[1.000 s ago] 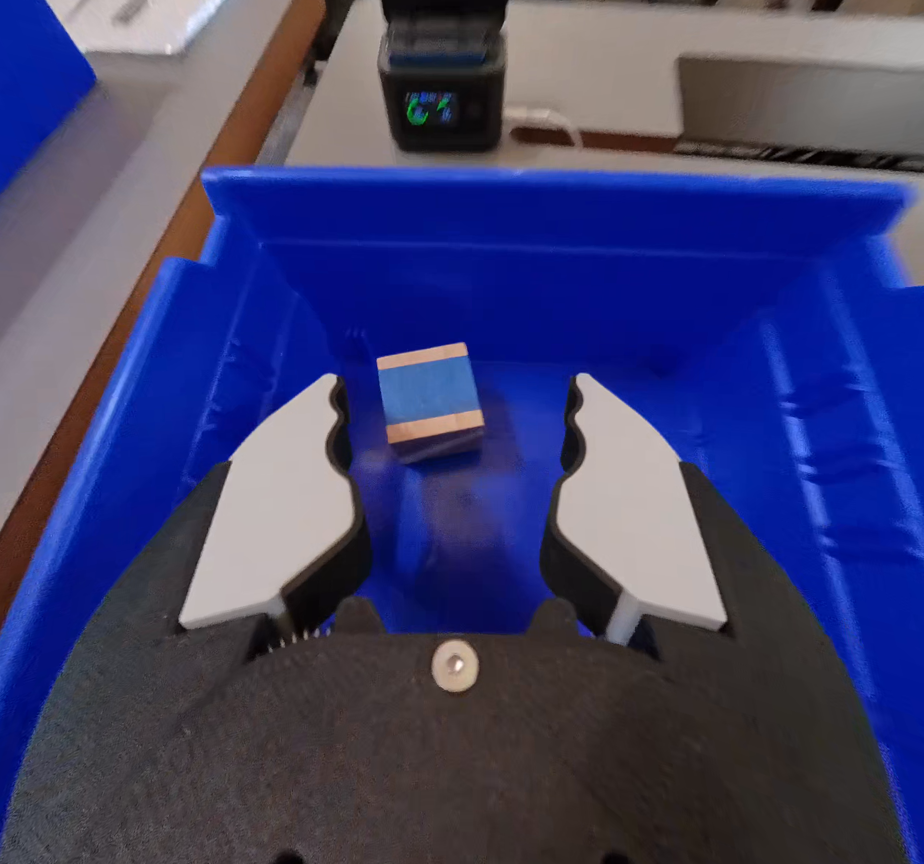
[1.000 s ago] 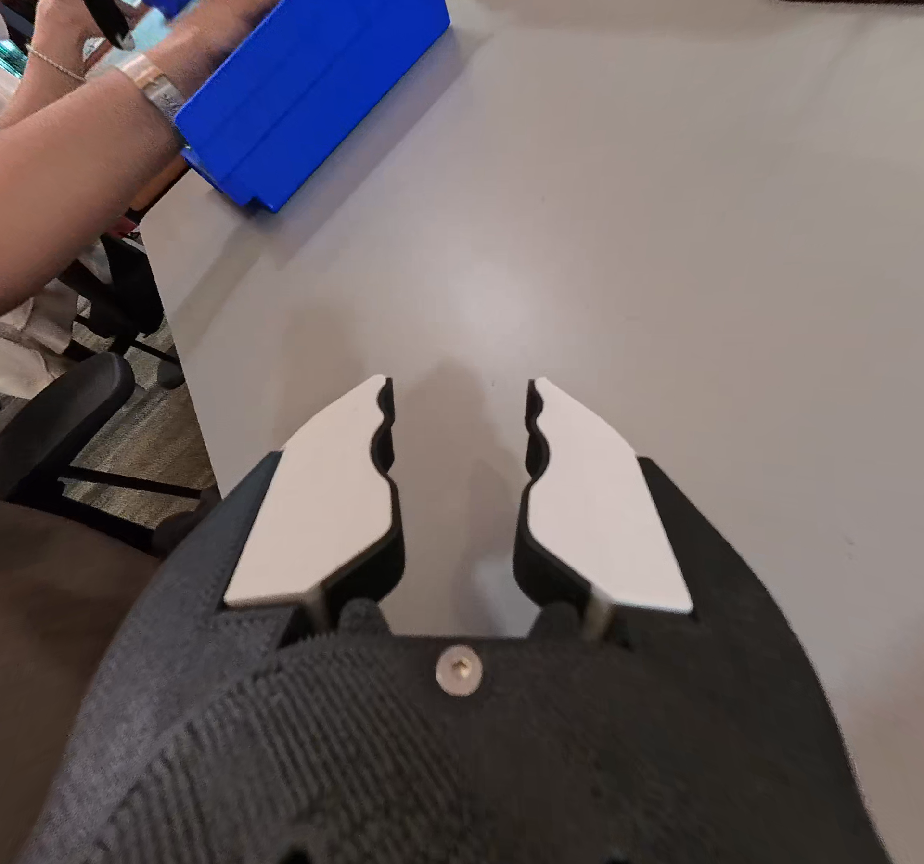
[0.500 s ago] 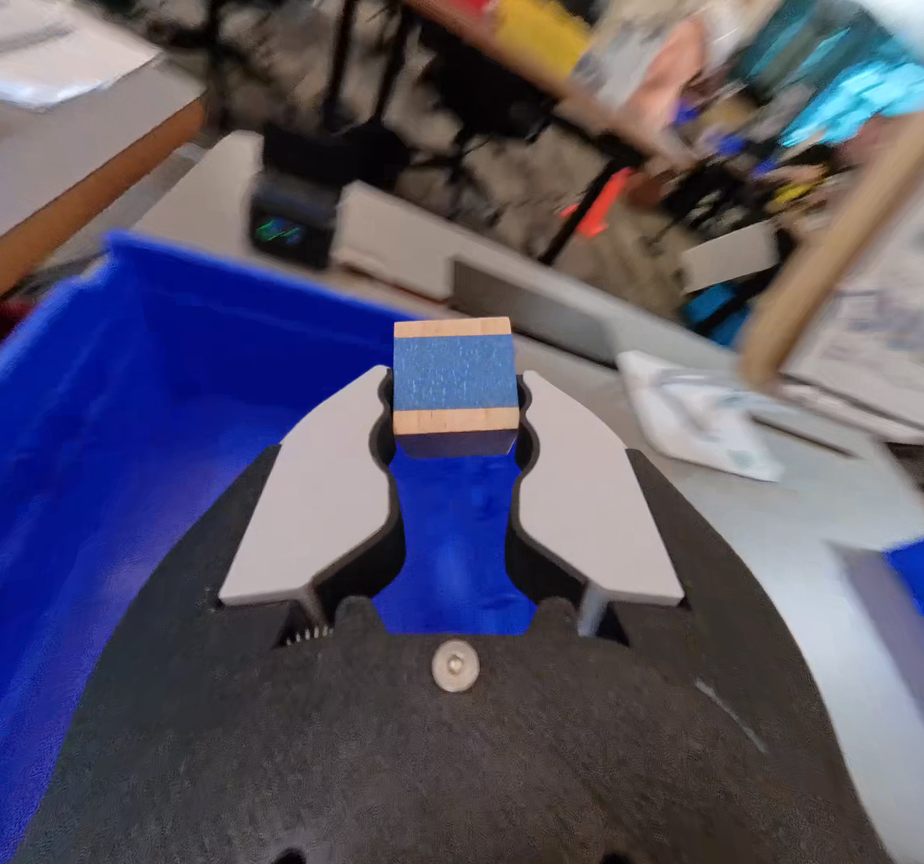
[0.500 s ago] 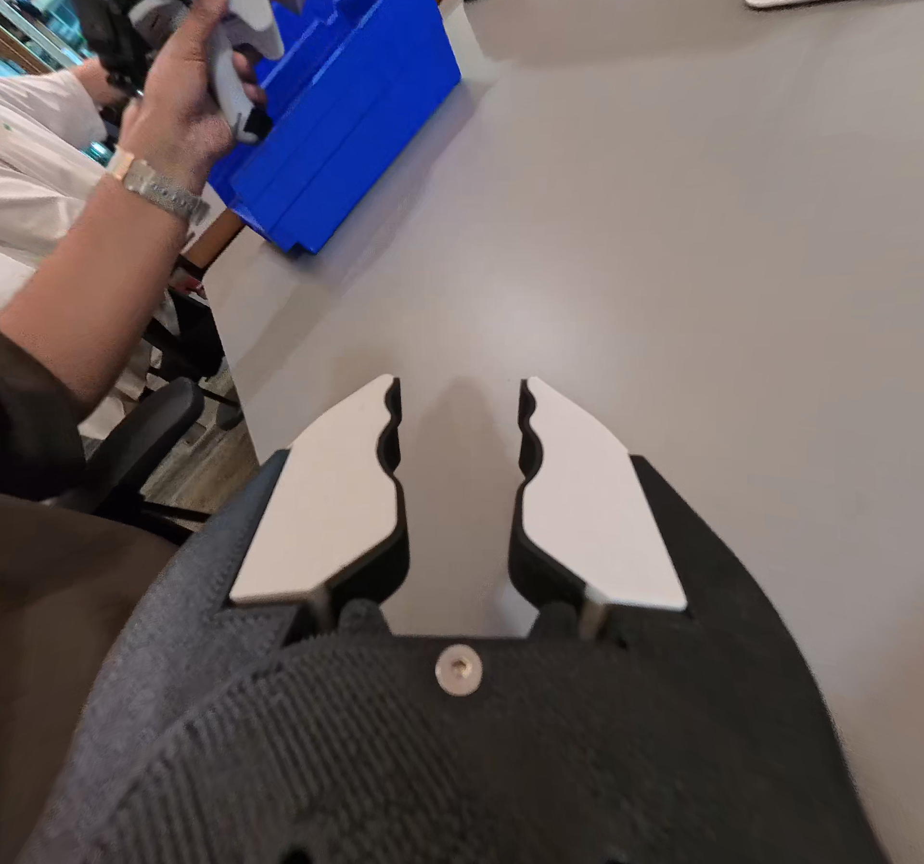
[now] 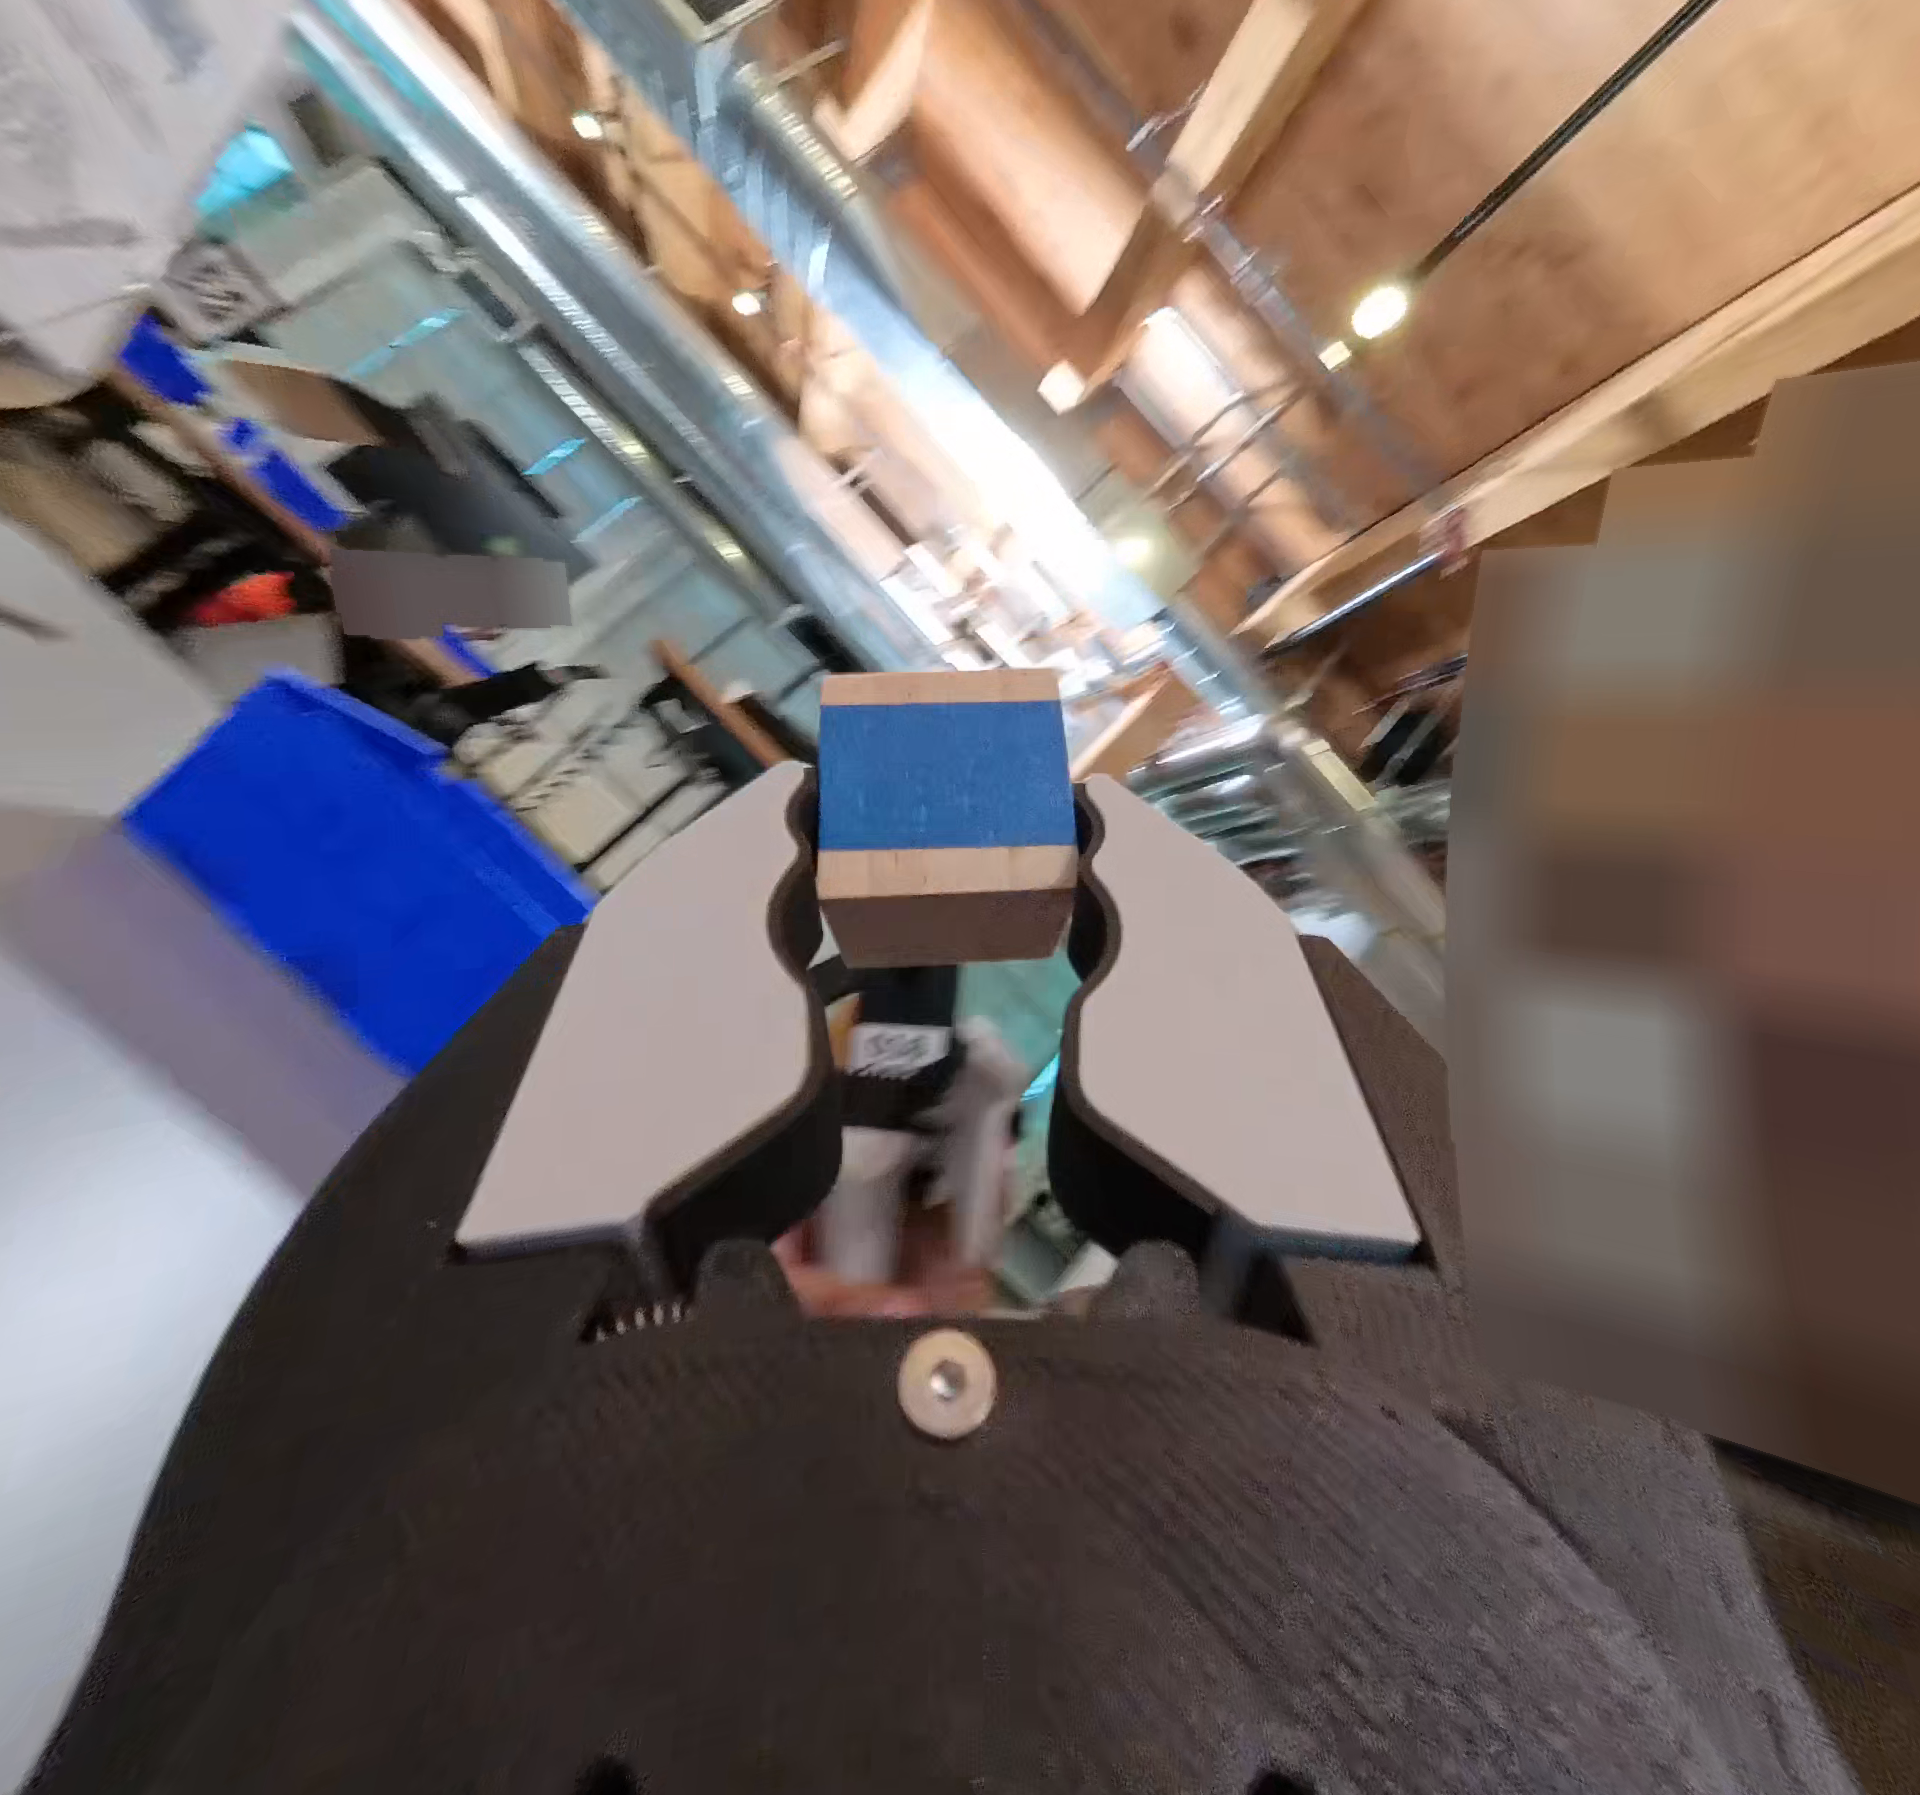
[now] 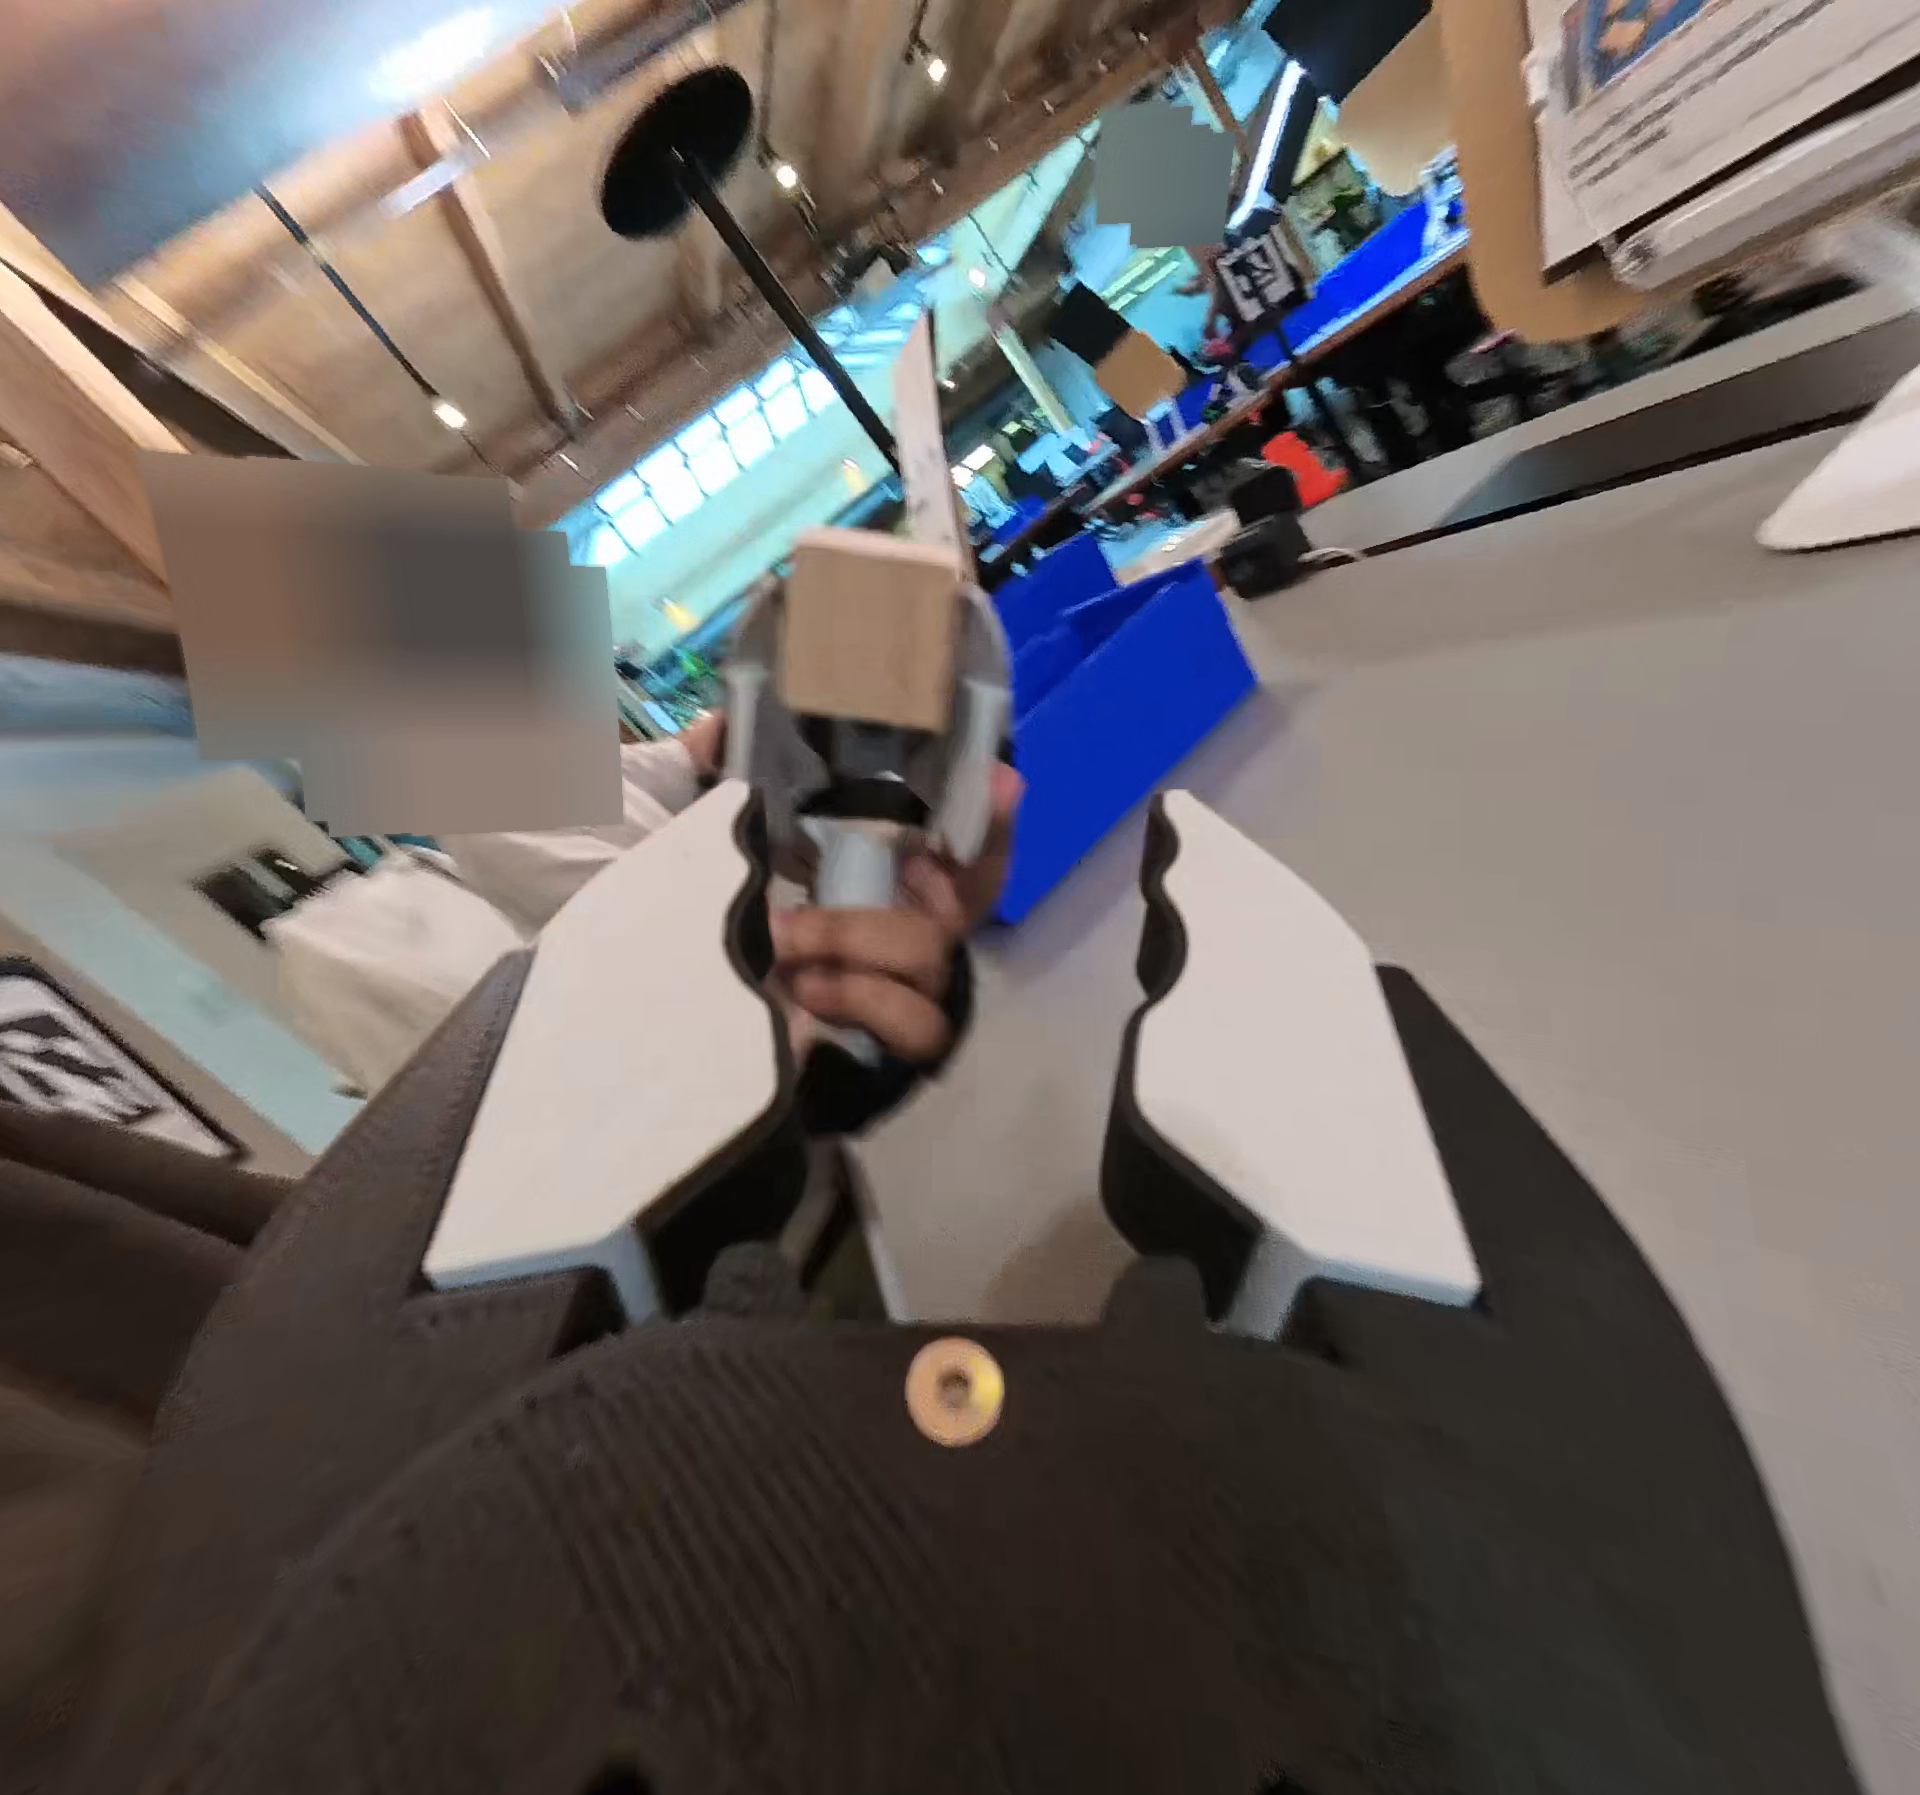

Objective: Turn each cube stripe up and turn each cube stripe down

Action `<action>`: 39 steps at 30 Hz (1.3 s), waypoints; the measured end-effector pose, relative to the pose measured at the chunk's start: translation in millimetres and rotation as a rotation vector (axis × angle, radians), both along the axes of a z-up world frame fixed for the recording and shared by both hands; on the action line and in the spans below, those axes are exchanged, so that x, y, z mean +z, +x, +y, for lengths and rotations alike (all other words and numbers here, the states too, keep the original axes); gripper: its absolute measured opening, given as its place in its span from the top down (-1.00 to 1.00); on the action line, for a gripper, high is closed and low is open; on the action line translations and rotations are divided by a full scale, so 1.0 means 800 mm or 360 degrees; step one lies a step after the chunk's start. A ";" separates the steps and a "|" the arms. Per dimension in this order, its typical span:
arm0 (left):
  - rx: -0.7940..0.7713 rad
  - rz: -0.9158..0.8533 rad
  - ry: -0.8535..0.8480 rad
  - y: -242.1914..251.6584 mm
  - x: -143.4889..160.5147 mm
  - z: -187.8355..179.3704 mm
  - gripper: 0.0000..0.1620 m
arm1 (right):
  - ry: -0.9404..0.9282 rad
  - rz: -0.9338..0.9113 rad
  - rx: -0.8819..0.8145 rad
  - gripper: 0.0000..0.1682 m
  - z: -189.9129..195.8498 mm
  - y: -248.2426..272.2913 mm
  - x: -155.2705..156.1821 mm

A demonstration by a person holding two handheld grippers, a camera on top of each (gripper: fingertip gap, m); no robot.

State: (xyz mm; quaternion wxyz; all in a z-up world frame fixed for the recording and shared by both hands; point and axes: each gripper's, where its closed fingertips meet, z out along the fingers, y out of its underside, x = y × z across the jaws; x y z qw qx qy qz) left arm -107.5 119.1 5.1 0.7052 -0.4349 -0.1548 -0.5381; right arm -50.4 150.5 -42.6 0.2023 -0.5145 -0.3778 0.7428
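Pinching the cube [image 5: 945, 815] at its fingertips, the left gripper [image 5: 943, 841] is holding it in the air, clear of the worktop [image 6: 1558, 810], blue stripe facing its camera. The right gripper [image 6: 951, 898] is hanging spread and empty, aimed at the cube. No turned cube is showing; the blue bin [image 6: 1122, 696] is sitting near the worktop's left edge, so most work seems left.

A grey table [image 6: 1558, 810] carries the scene. A blue bin [image 6: 1122, 696] sits directly on it toward its left edge, and the left wrist view shows the same bin [image 5: 343, 862] on the table's pale top [image 5: 125, 1070]. Beyond the bin rests a small black device [image 6: 1262, 550], and a flat white object [image 6: 1849, 488] lies at the far right.
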 end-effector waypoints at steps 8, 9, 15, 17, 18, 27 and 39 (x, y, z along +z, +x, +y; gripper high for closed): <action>0.0036 0.0161 -0.0104 0.047 -0.048 0.019 0.45 | -0.0243 -0.0040 0.0172 0.20 -0.040 -0.006 -0.017; 0.0013 0.0176 -0.0097 0.054 -0.048 0.020 0.45 | -0.0234 -0.0049 0.0151 0.27 -0.038 -0.008 -0.020; -0.0051 0.0234 -0.0104 0.068 -0.057 0.025 0.45 | -0.0148 0.0043 0.0107 0.52 -0.020 -0.002 -0.012; -0.0068 0.0309 -0.0123 0.071 -0.062 0.026 0.45 | -0.0145 0.0058 0.0121 0.52 -0.012 -0.001 -0.011; -0.0073 0.0340 -0.0134 0.071 -0.064 0.027 0.45 | -0.0156 0.0063 0.0114 0.52 -0.007 -0.001 -0.009; -0.0112 0.0224 -0.0134 0.044 -0.064 0.018 0.45 | 0.0722 -0.0036 -0.0776 0.51 0.196 0.036 0.056; 0.0040 0.0819 -0.0309 0.078 -0.091 0.037 0.44 | 0.0952 -0.1705 -0.1189 0.50 0.451 0.221 -0.146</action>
